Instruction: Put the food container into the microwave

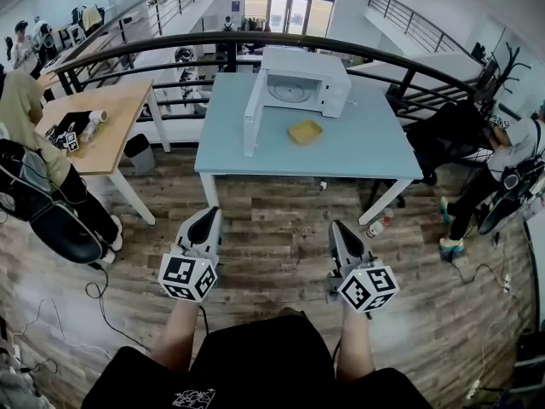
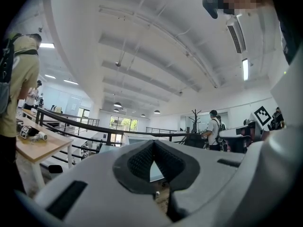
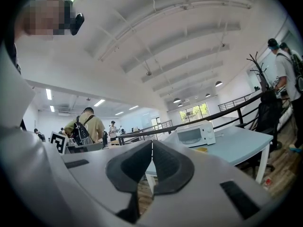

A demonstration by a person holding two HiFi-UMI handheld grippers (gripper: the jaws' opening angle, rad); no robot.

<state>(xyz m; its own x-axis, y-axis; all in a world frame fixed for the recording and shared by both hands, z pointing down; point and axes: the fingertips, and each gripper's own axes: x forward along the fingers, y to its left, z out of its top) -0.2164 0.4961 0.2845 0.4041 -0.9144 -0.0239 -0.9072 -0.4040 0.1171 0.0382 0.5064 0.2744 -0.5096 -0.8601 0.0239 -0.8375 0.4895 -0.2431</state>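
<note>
A shallow yellow food container (image 1: 305,131) lies on the light blue table (image 1: 358,156), just in front of the white microwave (image 1: 302,83). The microwave's door (image 1: 253,118) hangs wide open to the left. Both grippers are low, close to my body and over the wooden floor, well short of the table. My left gripper (image 1: 204,217) and my right gripper (image 1: 339,228) are shut on nothing. In the left gripper view the left gripper (image 2: 152,143) has its pads pressed together. In the right gripper view the right gripper (image 3: 151,144) is likewise closed, with the microwave (image 3: 196,134) and container (image 3: 202,149) far beyond it.
A black railing (image 1: 255,41) curves behind the blue table. A wooden desk (image 1: 102,118) with a dark bin (image 1: 139,150) stands to the left. People stand at the left and right edges. A bottle (image 1: 375,227) lies on the floor by the table's right leg.
</note>
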